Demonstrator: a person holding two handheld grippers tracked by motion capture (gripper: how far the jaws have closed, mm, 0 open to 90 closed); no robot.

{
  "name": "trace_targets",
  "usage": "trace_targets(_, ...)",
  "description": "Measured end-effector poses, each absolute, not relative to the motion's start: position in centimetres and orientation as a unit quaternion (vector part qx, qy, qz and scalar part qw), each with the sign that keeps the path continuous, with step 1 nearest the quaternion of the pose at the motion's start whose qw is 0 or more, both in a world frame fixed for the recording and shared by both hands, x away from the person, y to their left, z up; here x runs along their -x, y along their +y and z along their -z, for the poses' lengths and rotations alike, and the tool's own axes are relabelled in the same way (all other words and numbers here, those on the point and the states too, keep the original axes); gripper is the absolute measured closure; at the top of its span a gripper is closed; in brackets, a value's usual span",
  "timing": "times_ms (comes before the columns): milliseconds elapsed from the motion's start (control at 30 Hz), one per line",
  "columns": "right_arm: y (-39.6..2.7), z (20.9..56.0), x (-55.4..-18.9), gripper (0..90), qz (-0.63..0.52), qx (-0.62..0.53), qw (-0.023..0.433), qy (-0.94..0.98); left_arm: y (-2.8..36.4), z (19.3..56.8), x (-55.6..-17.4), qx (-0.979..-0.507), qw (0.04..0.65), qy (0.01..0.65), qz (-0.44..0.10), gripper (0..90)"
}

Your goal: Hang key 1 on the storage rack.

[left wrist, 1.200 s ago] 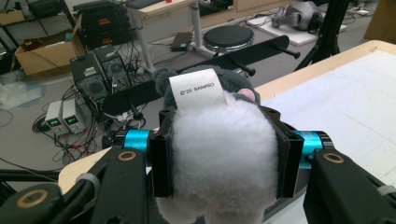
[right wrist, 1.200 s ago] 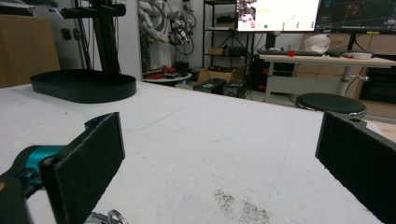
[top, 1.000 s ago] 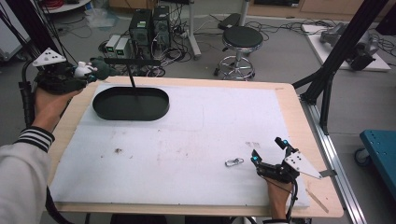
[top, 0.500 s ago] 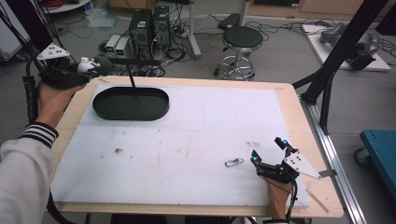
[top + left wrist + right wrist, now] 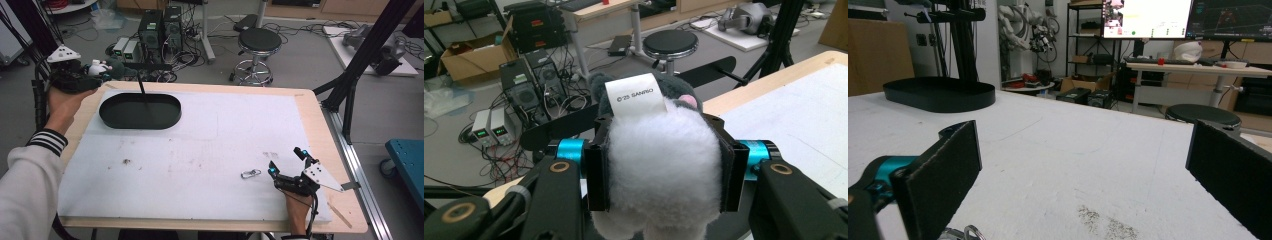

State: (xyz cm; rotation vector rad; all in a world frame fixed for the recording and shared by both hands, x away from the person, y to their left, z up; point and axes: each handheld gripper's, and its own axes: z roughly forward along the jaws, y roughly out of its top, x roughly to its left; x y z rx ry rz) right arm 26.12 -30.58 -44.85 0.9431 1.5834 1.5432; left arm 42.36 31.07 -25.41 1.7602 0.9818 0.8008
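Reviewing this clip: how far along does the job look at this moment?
Done: the left gripper is shut on a plush toy, held off the table's far left corner. In hand: the toy hangs beside the black oval tray, not over it, and the tray looks empty. Left: probably placing the toy in it. A small metal clasp lies untouched beside the open right gripper.

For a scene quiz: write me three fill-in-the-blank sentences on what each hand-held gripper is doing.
1. The left hand-held gripper is shut on a ____ toy.
2. The right hand-held gripper has its jaws ____.
3. The black tray on the table has an ____ shape.

Missing words: plush; open; oval
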Motion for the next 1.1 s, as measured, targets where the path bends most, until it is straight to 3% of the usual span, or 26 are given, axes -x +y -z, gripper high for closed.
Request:
trace_targets(633, -30.5, 44.9, -26.1, 0.5, -0.596, -0.369, 0.358, 0.617, 28.4, 27.1, -43.1, -0.739, 0.457, 0.388, -0.308, 53.4)
trace_targets(1100, -30.5, 44.9, -26.1, 0.5, -0.596, -0.365, 0.360, 0.618, 28.3, 30.4, -43.2, -0.755, 0.434, 0.394, -0.293, 54.1)
